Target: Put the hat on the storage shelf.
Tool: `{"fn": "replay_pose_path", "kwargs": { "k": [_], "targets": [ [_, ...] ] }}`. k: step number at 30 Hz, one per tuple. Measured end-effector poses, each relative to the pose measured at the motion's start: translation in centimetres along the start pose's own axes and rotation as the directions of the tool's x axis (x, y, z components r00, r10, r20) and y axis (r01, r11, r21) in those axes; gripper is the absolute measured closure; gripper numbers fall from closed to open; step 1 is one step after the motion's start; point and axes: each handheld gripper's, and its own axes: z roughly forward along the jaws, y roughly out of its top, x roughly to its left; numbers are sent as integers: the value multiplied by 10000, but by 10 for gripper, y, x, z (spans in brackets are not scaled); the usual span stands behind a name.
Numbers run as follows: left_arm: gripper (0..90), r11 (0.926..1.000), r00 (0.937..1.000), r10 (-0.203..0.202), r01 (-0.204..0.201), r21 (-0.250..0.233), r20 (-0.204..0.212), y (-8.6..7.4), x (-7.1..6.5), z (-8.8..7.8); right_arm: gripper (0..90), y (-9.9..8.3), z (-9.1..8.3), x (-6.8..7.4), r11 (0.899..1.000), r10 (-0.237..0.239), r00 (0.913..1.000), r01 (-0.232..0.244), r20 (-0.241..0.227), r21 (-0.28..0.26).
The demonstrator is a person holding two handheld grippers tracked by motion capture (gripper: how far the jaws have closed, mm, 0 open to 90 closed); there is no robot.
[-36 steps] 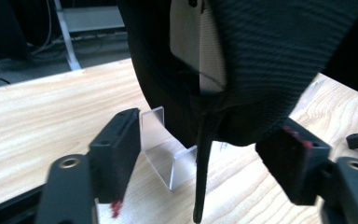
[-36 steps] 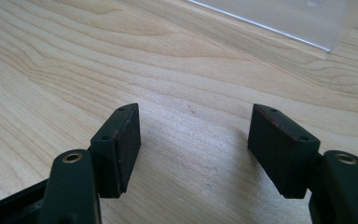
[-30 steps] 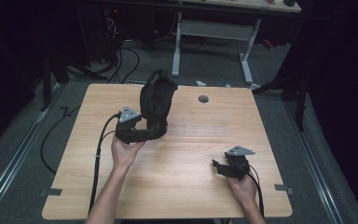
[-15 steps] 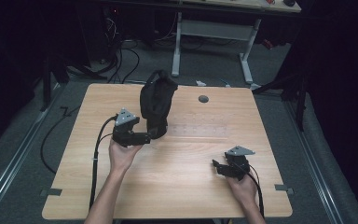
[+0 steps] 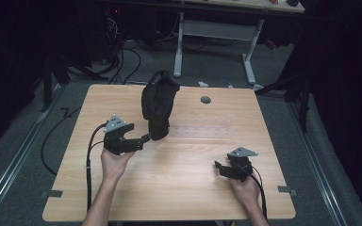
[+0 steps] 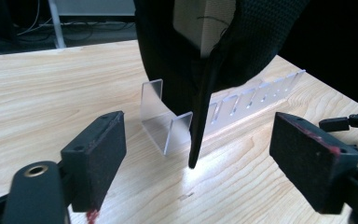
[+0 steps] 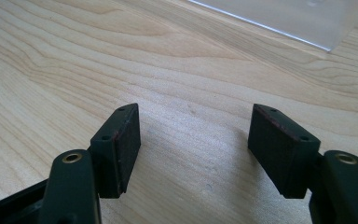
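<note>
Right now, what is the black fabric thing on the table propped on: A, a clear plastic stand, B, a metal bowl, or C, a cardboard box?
A: in the left gripper view the black fabric thing hangs over a clear plastic stand.

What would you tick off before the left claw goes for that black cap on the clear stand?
1. Left claw open: ok, nothing between the pads; its jaws have just been closing a little.
2. Black cap seated on the clear stand: ok, it stands upright on it.
3. Left claw lined up with the cap: ok, the dangling strap hangs midway ahead of it.
4. Contact with the cap: cannot tell from the high view; the left gripper view shows a gap.
5. Right claw out of the way: ok, open and empty over bare table.
</note>
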Motion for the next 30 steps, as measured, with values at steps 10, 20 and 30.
{"fn": "replay_pose_path", "kwargs": {
  "k": [10,20,30],
  "targets": [
    [205,9998,9995,185,-186,-41,-262,-4,2,-15,346,0,0,0,10000,-1,10000,1,0,0],
    [231,9999,9994,-28,24,-114,-352,-10,9,-31,345,0,0,0,10000,5,10000,-5,0,2],
    [249,9998,9979,-141,148,101,-633,-23,20,-39,345,0,0,0,10000,15,10000,-15,-2,11]
  ]
}}
